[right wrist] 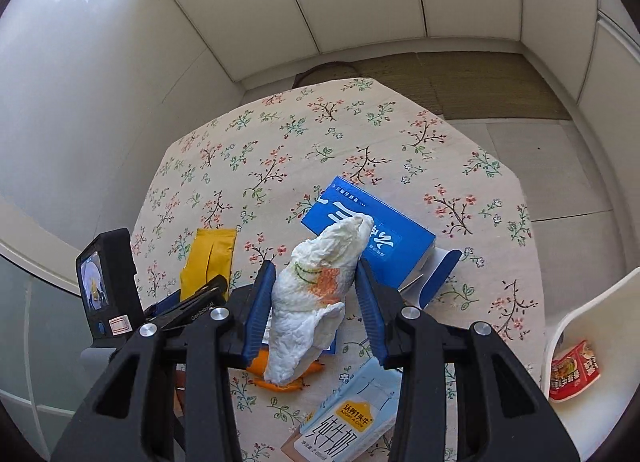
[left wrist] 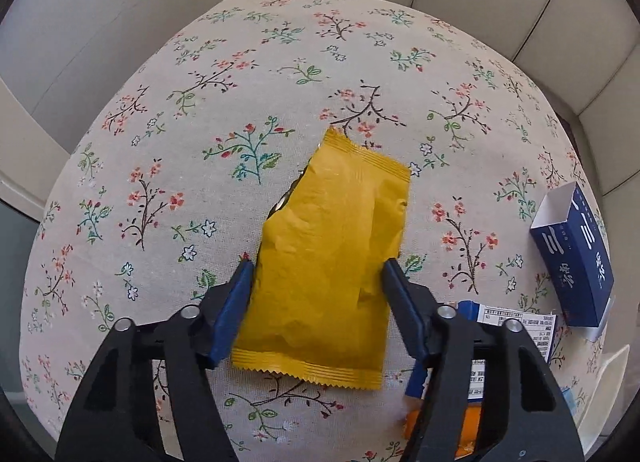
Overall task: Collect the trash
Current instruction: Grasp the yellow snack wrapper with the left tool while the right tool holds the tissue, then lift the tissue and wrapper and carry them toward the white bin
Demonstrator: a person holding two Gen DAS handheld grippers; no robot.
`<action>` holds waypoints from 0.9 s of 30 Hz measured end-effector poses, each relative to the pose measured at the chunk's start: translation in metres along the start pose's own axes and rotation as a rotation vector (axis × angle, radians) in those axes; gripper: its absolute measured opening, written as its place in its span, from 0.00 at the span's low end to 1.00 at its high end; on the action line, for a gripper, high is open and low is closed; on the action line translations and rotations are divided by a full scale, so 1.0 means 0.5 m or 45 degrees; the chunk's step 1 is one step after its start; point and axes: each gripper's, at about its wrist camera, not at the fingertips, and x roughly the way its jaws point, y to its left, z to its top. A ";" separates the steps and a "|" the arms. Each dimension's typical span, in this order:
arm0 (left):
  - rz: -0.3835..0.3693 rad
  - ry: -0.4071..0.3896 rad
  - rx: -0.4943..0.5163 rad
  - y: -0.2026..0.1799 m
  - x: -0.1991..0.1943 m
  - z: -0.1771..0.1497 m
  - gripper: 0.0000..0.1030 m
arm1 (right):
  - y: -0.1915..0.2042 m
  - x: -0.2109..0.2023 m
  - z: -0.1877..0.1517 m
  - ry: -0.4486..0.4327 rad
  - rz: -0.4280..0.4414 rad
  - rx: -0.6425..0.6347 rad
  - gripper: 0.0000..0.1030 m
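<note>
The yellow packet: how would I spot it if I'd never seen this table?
Find the table with the flowered tablecloth. Near its middle lies the yellow packet, flat, between the fingers of the left tool. It is the only plain mustard-yellow piece with crimped ends; the nearby dark blue box is printed.

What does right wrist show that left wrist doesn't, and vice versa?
Right wrist only: the right tongs around a stained white tissue wad, a milk carton, a red noodle packet on a white chair.

Left wrist only: the left tongs straddling the yellow wrapper, and a white barcode label.

Both: the yellow wrapper, the blue box, the floral tablecloth.
</note>
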 end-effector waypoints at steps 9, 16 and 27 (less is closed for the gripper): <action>-0.156 -0.019 -0.085 0.028 -0.016 0.002 0.24 | -0.007 -0.016 -0.001 -0.023 0.008 0.003 0.40; -0.180 -0.129 -0.085 0.032 -0.075 0.006 0.22 | 0.001 -0.042 -0.008 -0.062 0.018 -0.008 0.40; -0.278 -0.356 -0.012 0.012 -0.238 0.001 0.22 | 0.018 -0.131 -0.026 -0.185 0.013 -0.061 0.40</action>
